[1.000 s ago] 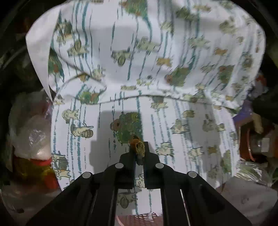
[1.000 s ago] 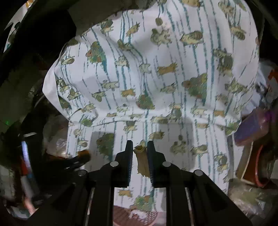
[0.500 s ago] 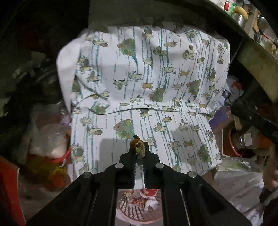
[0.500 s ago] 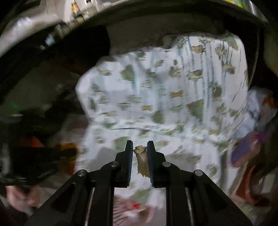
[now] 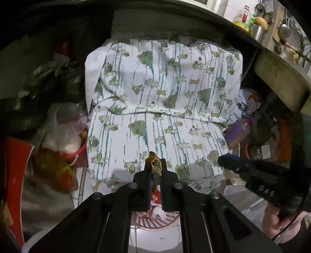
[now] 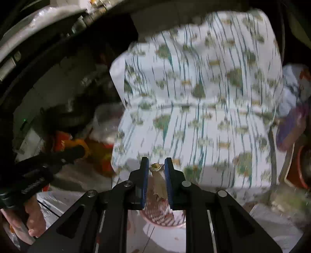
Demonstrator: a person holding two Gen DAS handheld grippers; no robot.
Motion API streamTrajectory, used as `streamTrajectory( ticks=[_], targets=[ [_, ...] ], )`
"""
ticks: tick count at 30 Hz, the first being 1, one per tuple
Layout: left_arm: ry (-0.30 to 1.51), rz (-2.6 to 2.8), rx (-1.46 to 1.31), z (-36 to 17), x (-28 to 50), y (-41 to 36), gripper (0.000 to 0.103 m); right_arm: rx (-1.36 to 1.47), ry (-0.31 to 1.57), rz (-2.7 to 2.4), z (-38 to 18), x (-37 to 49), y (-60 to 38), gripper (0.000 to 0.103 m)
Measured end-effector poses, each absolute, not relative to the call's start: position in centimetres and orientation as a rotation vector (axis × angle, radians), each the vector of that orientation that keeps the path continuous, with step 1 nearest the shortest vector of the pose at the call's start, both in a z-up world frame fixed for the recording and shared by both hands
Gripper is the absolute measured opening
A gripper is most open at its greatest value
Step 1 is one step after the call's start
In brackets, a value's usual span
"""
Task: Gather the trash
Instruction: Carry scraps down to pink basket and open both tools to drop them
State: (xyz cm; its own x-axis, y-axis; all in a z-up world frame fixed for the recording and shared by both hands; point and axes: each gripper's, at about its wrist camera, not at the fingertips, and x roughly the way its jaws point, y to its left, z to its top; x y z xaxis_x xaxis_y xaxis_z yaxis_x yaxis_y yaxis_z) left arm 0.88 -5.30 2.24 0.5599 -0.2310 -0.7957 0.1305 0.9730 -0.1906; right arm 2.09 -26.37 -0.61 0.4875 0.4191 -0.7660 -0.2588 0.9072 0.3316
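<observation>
Both grippers (image 5: 155,165) (image 6: 156,167) seemingly farther from printed cloth (image 5: 163,101)

Left gripper (image 5: 155,165): matte black linkage arms with round silver screw heads, blue pads lining the fingers (image 5: 149,181); right gripper (image 6: 156,167) built alike; a thin black cable trails from its handle.

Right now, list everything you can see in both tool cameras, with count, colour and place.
printed cloth: one, white with green and teal print, draped over something bulky, centre.
basket: one, pink mesh, on the floor below the tools.
plastic bags: several, clear, yellow and red, left of the cloth.
bottle: one, clear, on the counter, upper right.
scrap: one, brown, in the left tool.
dry leaf: one, tan, in the right tool.
left tool: black, shut.
right tool: black, blue pads, gripping.
</observation>
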Motion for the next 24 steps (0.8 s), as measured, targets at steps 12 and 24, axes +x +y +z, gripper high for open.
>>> streamTrajectory(
  ticks=[12,24],
  targets=[
    [1.078,-0.254,-0.151,-4.2,0.7,-6.5,0.007,0.284,1.155,0.443,-9.0,2.8,-27.2,0.016],
    [0.999,-0.186,-0.183,-3.2,1.0,-4.7,0.074,0.297,1.122,0.499,-8.7,2.7,-26.7,0.041]
  ],
)
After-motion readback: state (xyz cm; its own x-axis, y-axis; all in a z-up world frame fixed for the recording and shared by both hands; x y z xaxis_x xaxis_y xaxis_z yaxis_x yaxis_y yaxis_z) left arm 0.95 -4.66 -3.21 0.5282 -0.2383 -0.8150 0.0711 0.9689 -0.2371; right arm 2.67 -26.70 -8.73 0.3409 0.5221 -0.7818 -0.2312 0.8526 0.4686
